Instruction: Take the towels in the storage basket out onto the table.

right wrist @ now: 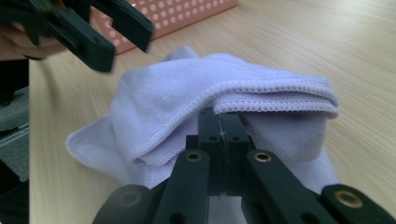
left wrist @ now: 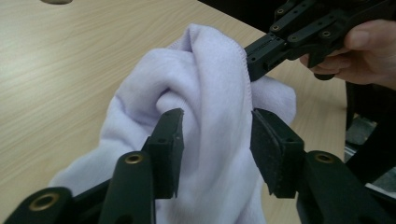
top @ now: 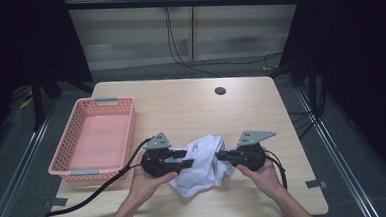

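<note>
Two grippers at white towel (top: 206, 163), no legible writing.

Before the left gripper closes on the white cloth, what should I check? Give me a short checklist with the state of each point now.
1. Right gripper shut on the white cloth: ok, its jaws are together under a hemmed fold.
2. Left gripper open: ok.
3. Cloth between the left jaws: ok, a ridge of cloth stands in the gap.
4. Left jaws grip one layer only: cannot tell, the cloth is bunched.
5. Pink basket empty: ok.
6. Cloth fully on the table: ok.
</note>
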A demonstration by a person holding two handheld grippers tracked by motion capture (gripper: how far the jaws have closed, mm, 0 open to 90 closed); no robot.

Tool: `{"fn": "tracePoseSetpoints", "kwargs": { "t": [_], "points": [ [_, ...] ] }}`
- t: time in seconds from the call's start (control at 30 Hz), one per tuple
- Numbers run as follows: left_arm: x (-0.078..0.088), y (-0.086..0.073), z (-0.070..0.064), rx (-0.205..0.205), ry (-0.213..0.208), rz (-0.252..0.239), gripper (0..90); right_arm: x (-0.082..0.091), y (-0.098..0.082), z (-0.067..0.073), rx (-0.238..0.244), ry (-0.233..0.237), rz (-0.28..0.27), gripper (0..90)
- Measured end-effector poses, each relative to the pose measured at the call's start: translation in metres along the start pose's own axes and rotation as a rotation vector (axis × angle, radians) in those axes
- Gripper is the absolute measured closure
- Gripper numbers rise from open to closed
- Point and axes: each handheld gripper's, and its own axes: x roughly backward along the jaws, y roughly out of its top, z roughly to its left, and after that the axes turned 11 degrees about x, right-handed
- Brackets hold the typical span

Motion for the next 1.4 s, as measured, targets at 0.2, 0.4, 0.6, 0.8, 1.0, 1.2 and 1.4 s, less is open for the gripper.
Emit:
{"fn": "tracePoseSetpoints", "kwargs": {
  "t": [0.2, 0.4, 0.6, 0.8, 1.0, 1.2, 1.4],
  "points": [
    [-0.008, -0.005, 0.006, -0.003, 0.004, 0.002, 84.1, -0.002, 0.001, 0.002, 0.013, 0.004, 0.010, 89.5],
    [0.012, 0.003, 0.005, 0.018, -0.001, -0.060, 85.5, 0.003, -0.002, 0.000, 0.009, -0.032, 0.029, 89.8],
    [0.015, 0.002, 0.009, 0.046, -0.019, -0.056, 85.2, 0.011, -0.008, -0.008, -0.019, 0.023, -0.021, 79.4],
    [0.006, -0.001, 0.013, 0.048, -0.007, -0.016, 84.1, -0.004, 0.002, -0.005, -0.026, 0.004, -0.017, 58.4],
    [-0.002, -0.004, 0.015, 0.051, -0.002, 0.013, 77.2, -0.021, 0.006, -0.008, -0.017, 0.003, -0.002, 58.5],
    [-0.008, 0.001, 0.016, 0.047, -0.006, 0.008, 55.4, -0.033, 0.012, -0.006, 0.003, 0.040, -0.017, 81.8],
    [0.002, 0.005, 0.012, 0.033, -0.008, -0.061, 79.6, -0.025, 0.017, -0.003, 0.006, 0.020, -0.029, 88.3]
  ]
}}
